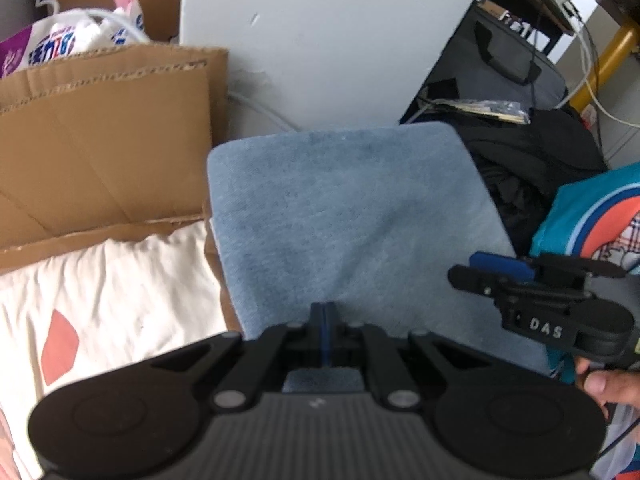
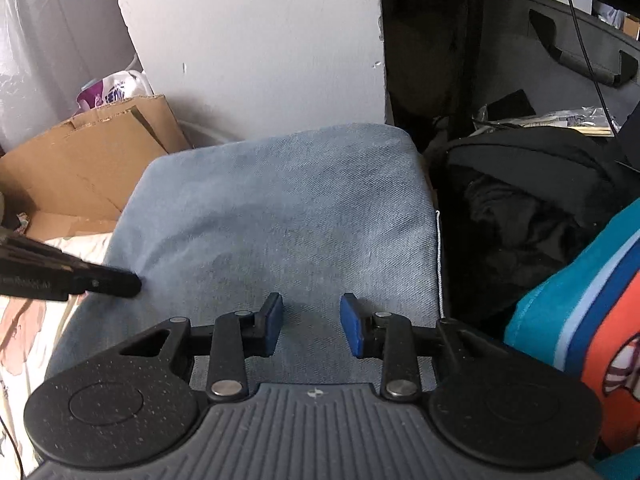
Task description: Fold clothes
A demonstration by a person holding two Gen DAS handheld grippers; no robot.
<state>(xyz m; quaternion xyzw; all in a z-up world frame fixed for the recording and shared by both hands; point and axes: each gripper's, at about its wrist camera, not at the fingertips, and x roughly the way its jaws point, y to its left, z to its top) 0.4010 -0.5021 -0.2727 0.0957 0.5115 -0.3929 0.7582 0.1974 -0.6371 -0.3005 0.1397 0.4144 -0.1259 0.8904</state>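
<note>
Two grippers over the folded denim piece [image 2: 280, 216] on the pile: left gripper [image 1: 325, 320] pinched shut, apparently on its near edge, right gripper [image 2: 311, 326] spread wide above it, so any tug probably drags the fold open.

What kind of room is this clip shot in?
Probably a cluttered home storage corner or spare room: flattened cardboard boxes, a black bag and loose cables crowd around the folded denim garment.

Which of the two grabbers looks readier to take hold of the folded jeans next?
Probably the right gripper: its jaws are open just above the folded jeans. The left gripper is shut.
</note>
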